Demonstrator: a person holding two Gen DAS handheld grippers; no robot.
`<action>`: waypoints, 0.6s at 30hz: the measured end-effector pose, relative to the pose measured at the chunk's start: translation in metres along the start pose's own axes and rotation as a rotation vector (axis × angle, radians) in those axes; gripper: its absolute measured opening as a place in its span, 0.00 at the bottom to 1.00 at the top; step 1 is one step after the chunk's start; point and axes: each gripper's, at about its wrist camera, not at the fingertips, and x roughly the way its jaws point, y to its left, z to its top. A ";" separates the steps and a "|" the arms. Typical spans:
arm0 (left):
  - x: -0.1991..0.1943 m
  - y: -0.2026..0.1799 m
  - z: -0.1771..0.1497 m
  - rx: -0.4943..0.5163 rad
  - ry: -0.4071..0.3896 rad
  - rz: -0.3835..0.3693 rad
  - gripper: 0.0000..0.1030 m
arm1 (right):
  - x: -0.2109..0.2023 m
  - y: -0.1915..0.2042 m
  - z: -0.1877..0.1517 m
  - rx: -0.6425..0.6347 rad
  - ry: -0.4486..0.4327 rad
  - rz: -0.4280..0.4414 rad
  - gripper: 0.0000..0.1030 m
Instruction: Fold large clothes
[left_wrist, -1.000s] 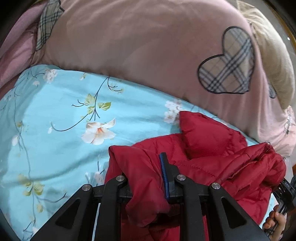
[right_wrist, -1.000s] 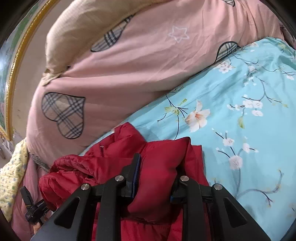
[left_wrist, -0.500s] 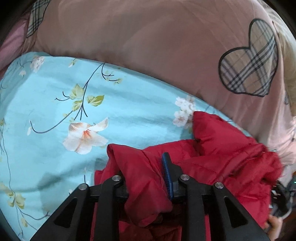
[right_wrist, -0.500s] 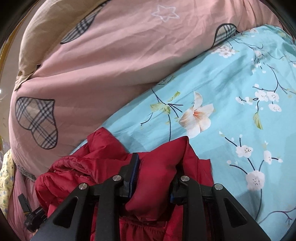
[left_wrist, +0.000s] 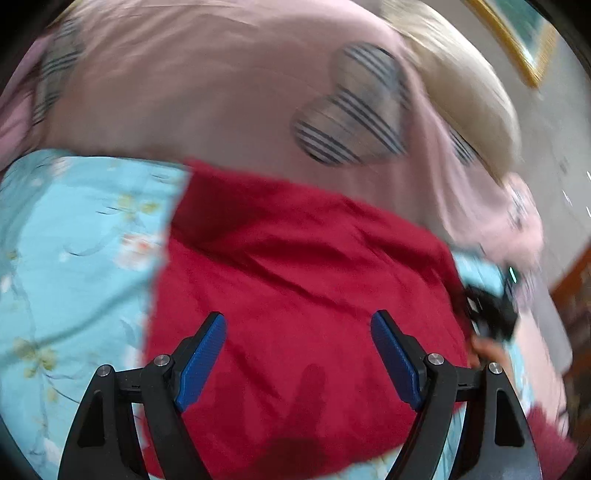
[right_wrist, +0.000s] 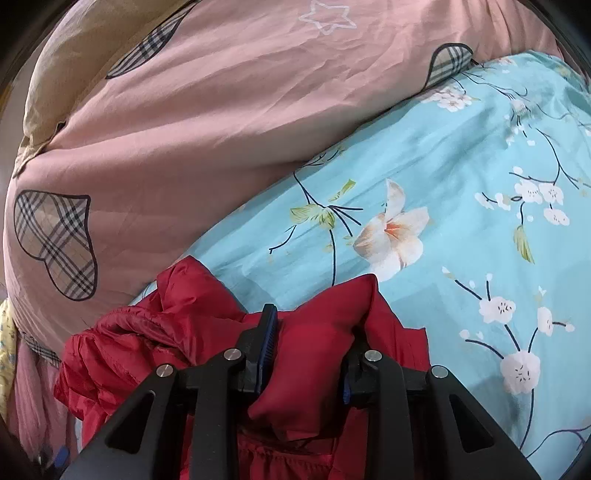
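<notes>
Fabric filled my right claw: its jaws were clamped on a thick fold of the red jacket, and the blue pads barely showed at either side of the bunched cloth. My left claw stood wide open with nothing between its blue pads, poised over the jacket, though I could not tell whether it touched the cloth.

Outward from the right claw, the jacket lay crumpled on the blue floral sheet, its puffed, gathered part heaped toward the left against the pink quilt. The quilt carried plaid hearts and a white outlined star. I could read no lettering or brand on anything, and no container was in sight.

The left view was smeared by motion, yet it showed what the right one did not: the jacket spread as a broad, fairly flat red panel across the sheet, reaching the quilt at its far edge, and at the right rim a hand with a dark, blurred object just above it. A gold-framed picture sat at the top right. The right view alone gave the sheet's flowers sharply.
</notes>
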 end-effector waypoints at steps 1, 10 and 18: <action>0.004 -0.012 -0.009 0.030 0.017 -0.014 0.78 | 0.001 0.001 0.001 -0.002 0.002 -0.002 0.27; 0.064 -0.040 -0.039 0.184 0.036 0.190 0.80 | -0.014 0.007 0.004 0.008 0.020 0.063 0.45; 0.080 -0.048 -0.033 0.158 0.029 0.251 0.80 | -0.106 0.057 -0.045 -0.316 -0.135 0.154 0.79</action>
